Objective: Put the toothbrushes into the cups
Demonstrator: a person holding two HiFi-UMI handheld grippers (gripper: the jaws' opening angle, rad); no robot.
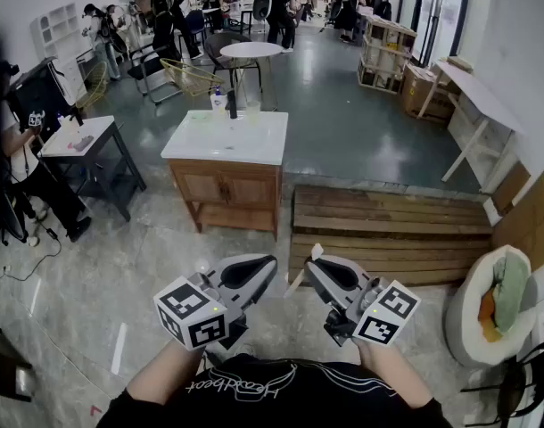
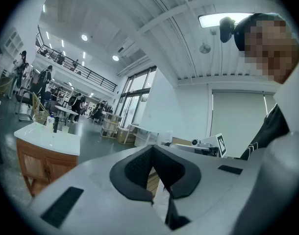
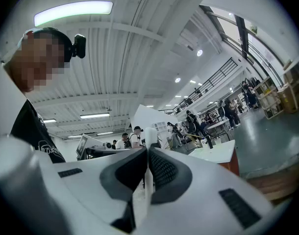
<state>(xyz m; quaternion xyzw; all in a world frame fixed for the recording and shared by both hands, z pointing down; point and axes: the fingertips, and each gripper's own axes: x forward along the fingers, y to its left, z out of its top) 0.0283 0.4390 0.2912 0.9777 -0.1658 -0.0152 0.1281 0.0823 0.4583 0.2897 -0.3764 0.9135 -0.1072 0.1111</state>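
My right gripper [image 1: 313, 261] is shut on a thin white toothbrush [image 1: 302, 273]. The toothbrush stands up between the pads in the right gripper view [image 3: 149, 170]. My left gripper [image 1: 270, 264] is held beside it, jaws together, and I see nothing between them. Both grippers are close to my body, over the floor. Far ahead stands a white-topped wooden vanity [image 1: 226, 141]. A black tap and small cups [image 1: 251, 108] stand at its back edge. The vanity also shows in the left gripper view [image 2: 46, 137] and the right gripper view [image 3: 218, 152].
A wooden pallet [image 1: 388, 230] lies on the floor right of the vanity. At the far right a round white basket [image 1: 486, 315] holds cloths. A dark desk [image 1: 85, 150] stands at the left. Tables, crates and several people fill the back of the hall.
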